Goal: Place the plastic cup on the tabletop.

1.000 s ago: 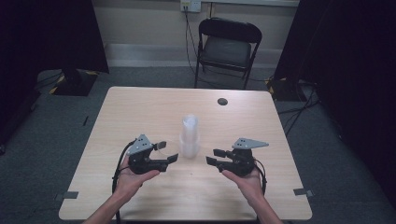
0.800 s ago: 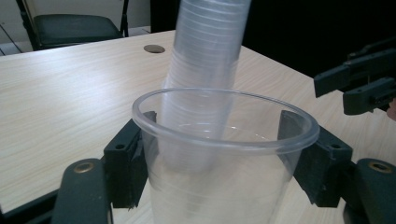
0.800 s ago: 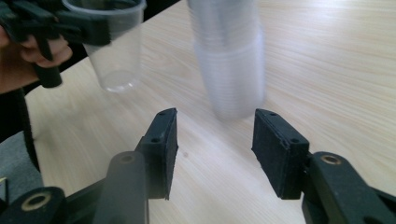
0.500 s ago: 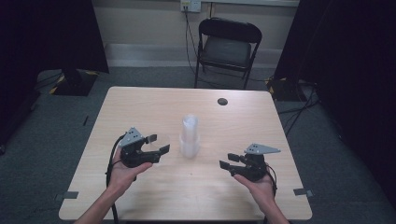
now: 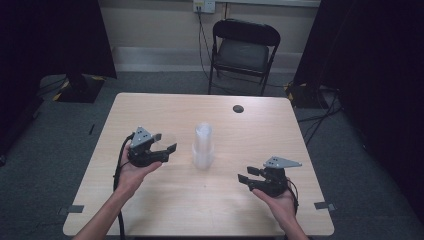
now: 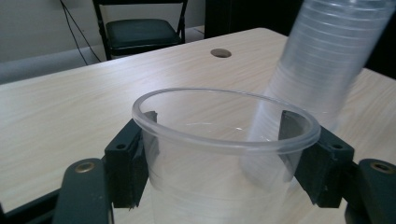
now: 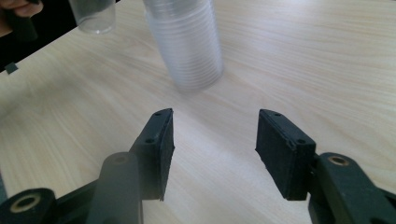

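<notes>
Both hands have drawn apart from the stack since the earlier frames: the left gripper [image 5: 162,145] has carried a clear plastic cup [image 6: 224,154] off to the left of the table, and the right gripper [image 5: 248,176] has pulled back toward the near right edge, its jaws having just been opening with nothing between them.

Nearest, the right gripper hovers released over bare wood, its 2 black pads [image 7: 159,149] standing well apart. The left gripper is clenched on the single cup, 1 pad on each side just under the rolled rim, with the cup upright and its mouth open to the camera.

I judge the cup very light, thin-walled and springy: a hard squeeze would buckle it, and the smooth wall could slip. The rolled rim is its stiffest part, so gripping just below it, as now, looks right.

Behind it, near the middle of the table [image 5: 165,210], stands the stack of cups [image 5: 203,147], upright and apart from both grippers. Its ribbing shows many nested cups, too fine to count; so 1 cup held, 1 stack.

Farther off lies 1 dark round cable hole [image 5: 238,108] in the tabletop, and beyond the table stands 1 folding chair [image 5: 243,52].
</notes>
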`<state>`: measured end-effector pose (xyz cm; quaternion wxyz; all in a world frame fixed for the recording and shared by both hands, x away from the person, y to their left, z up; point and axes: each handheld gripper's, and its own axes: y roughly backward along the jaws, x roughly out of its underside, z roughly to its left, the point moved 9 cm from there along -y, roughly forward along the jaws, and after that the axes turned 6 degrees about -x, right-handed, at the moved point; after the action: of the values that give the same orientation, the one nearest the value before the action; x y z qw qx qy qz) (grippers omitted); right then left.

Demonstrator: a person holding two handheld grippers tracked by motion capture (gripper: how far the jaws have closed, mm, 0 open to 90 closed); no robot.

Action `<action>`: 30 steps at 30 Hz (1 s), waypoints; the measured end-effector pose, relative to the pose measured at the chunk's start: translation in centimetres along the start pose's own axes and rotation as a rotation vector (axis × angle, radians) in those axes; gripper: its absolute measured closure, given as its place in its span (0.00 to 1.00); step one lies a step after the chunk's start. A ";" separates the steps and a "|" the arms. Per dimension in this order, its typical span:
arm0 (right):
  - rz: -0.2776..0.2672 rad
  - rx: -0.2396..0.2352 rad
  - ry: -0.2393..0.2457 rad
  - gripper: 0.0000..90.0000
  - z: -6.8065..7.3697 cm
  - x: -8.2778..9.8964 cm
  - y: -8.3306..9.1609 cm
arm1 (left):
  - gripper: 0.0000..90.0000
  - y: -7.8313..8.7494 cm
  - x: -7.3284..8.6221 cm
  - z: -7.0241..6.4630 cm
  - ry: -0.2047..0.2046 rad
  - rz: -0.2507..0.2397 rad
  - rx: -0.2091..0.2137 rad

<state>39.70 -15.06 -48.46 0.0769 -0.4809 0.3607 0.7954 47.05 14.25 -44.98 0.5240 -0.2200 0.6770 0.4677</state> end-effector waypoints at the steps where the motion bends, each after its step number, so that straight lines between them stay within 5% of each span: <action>1: 0.002 -0.006 0.001 0.52 0.1 0.1 0.0 | 0.32 -0.1 -0.3 0.2 -0.005 -0.006 0.006; 11: 0.006 0.002 -0.010 0.52 -0.3 0.2 0.0 | 0.32 -2.6 -1.5 0.9 -0.047 -0.053 -0.015; 19: 0.007 -0.002 -0.013 0.52 -0.4 0.3 -0.1 | 0.31 -5.6 -0.3 2.5 0.009 -0.057 -0.030; 30: 0.023 -0.007 -0.015 0.52 -0.5 0.6 -0.3 | 0.31 -8.0 1.5 3.6 0.033 -0.020 -0.057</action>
<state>39.91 -15.32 -49.24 0.0688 -0.4708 0.3628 0.8012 54.68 13.94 -49.59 0.5112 -0.2493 0.6696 0.4777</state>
